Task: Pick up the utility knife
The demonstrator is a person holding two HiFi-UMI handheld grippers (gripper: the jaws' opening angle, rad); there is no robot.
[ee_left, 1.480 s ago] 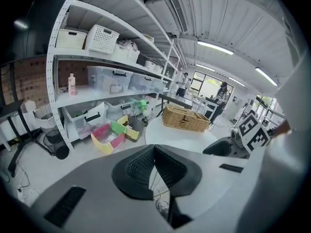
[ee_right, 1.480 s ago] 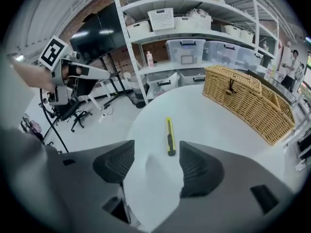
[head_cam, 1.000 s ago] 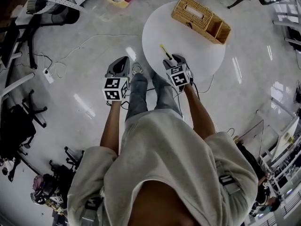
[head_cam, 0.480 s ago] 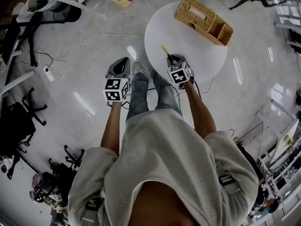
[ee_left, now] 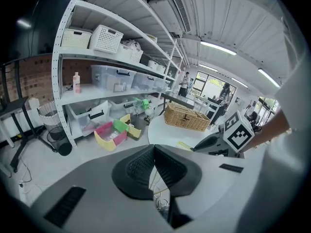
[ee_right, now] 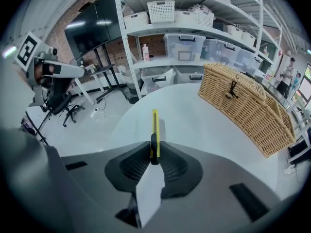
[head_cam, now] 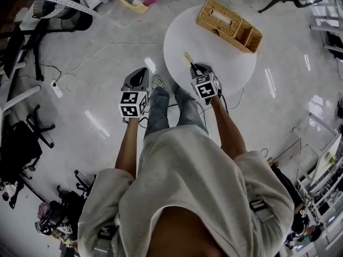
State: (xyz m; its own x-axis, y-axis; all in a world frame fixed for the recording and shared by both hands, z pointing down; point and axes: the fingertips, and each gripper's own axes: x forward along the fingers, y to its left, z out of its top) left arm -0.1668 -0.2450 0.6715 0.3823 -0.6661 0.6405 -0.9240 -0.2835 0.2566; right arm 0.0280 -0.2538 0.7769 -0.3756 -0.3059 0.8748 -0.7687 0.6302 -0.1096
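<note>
Right gripper (ee_right: 154, 150) jaws closing, pinching utility knife (ee_right: 155, 125), seemingly at tail end: may pivot, slip on lift. Left gripper (ee_left: 154, 152) jaws pressed together.

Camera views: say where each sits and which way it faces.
Head view: on the head, looking steeply down at the table; arms, legs, left gripper and right gripper show.
Left gripper view: on that gripper, facing shelves; shut jaws show.
Right gripper view: on that gripper, facing the basket; jaws closing on the knife.
All three share the basket.

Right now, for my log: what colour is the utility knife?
Yellow and black utility knife, clearest in right gripper view.
</note>
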